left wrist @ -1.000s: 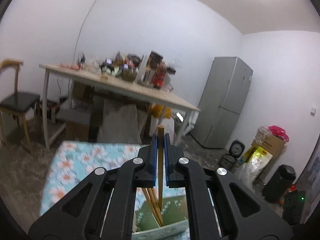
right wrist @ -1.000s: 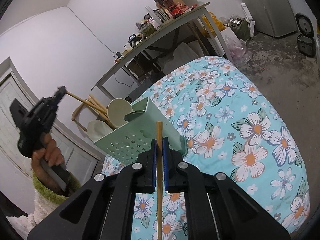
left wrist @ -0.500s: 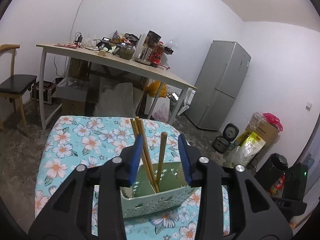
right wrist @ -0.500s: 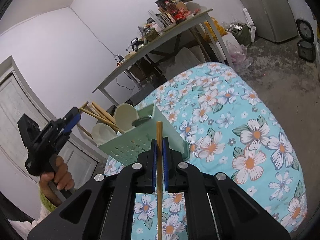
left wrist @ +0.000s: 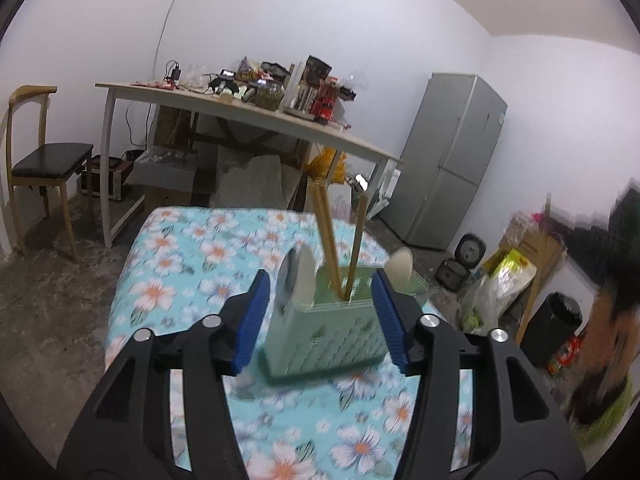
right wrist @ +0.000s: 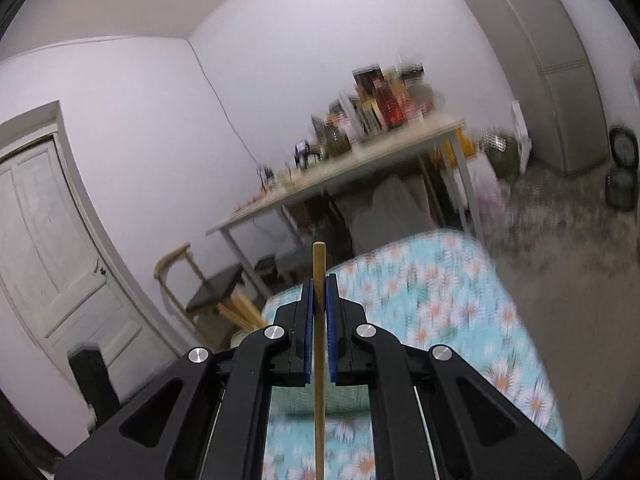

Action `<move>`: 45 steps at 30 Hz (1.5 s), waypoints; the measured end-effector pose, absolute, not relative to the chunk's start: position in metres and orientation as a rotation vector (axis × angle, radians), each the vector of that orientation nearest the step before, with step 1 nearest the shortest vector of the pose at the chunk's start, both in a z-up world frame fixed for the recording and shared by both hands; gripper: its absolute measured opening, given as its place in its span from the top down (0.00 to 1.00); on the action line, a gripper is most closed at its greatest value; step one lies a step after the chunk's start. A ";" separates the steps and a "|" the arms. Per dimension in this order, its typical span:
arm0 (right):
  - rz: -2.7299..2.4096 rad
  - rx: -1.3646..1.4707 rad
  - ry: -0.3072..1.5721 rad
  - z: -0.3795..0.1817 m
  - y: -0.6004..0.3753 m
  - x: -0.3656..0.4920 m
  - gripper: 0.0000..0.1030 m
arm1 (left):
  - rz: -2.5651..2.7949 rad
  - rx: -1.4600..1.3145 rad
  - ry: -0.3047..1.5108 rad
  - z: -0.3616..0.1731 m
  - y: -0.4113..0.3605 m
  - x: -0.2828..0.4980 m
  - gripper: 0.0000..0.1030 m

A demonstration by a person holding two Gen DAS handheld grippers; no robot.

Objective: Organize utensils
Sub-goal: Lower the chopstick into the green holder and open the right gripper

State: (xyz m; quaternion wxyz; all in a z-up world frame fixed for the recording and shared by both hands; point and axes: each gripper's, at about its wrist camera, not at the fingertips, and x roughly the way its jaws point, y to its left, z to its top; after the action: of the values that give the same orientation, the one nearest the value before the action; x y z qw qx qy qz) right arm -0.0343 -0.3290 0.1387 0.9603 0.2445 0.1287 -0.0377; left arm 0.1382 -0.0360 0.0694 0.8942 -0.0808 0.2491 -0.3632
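A pale green caddy (left wrist: 328, 336) stands on the flowered cloth (left wrist: 192, 264). Wooden chopsticks (left wrist: 329, 248) lean in its back compartment, and pale spoons (left wrist: 298, 276) stick up at either side. My left gripper (left wrist: 320, 320) is open and its jaws are still opening. The caddy shows in the gap beyond the blue pads, which touch nothing. My right gripper (right wrist: 319, 292) is shut on a single wooden chopstick (right wrist: 319, 344) held upright, above the flowered cloth (right wrist: 440, 300). Ends of the caddy's chopsticks (right wrist: 240, 312) peek out left of its fingers.
A long table (left wrist: 256, 120) crowded with jars and bottles stands behind. A wooden chair (left wrist: 44, 160) is left of it and a grey fridge (left wrist: 448, 160) to the right. A person (left wrist: 608, 340) fills the right edge. Bags and a black bin (left wrist: 556, 320) sit on the floor. A white door (right wrist: 52, 240) is left.
My left gripper has let go of its chopstick, which now stands in the caddy, and has opened and drawn back. My right gripper has risen with its chopstick, and the caddy has dropped below its fingers.
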 end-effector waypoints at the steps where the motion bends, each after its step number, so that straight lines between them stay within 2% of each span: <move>1: -0.078 0.486 0.242 0.148 -0.329 -0.032 0.94 | -0.753 -0.160 0.522 0.065 -0.034 0.136 0.48; 8: -0.020 0.450 0.111 0.212 -0.324 -0.016 0.94 | -0.759 -0.110 0.599 0.026 -0.026 0.126 0.45; 16: 0.049 0.460 0.100 0.232 -0.314 0.044 0.94 | -0.773 -0.122 0.626 0.009 -0.022 0.127 0.45; 24: -0.001 0.340 0.200 0.186 -0.291 0.121 0.94 | -0.771 -0.108 0.600 0.009 -0.016 0.124 0.41; 32: -0.017 0.143 0.320 0.136 -0.259 0.147 0.93 | -0.763 -0.108 0.614 0.005 -0.017 0.127 0.41; 34: -0.017 0.107 0.342 0.129 -0.252 0.141 0.88 | -0.761 -0.107 0.612 0.005 -0.017 0.127 0.41; 36: -0.026 0.111 0.348 0.126 -0.253 0.130 0.64 | -0.759 -0.107 0.615 0.004 -0.017 0.127 0.39; 41: -0.038 0.174 0.327 0.126 -0.264 0.091 0.54 | -0.749 -0.089 0.610 0.009 -0.022 0.122 0.34; 44: -0.055 0.219 0.331 0.118 -0.271 0.061 0.47 | -0.722 -0.071 0.601 0.015 -0.026 0.116 0.26; 45: -0.067 0.228 0.335 0.115 -0.272 0.052 0.43 | -0.704 -0.067 0.594 0.017 -0.028 0.114 0.21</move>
State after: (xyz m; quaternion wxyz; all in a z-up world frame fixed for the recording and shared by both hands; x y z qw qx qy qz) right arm 0.0518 -0.2721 0.1145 0.9790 0.1131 0.1663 -0.0335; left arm 0.1141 -0.0281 0.0170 0.8953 -0.0325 0.2864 -0.3397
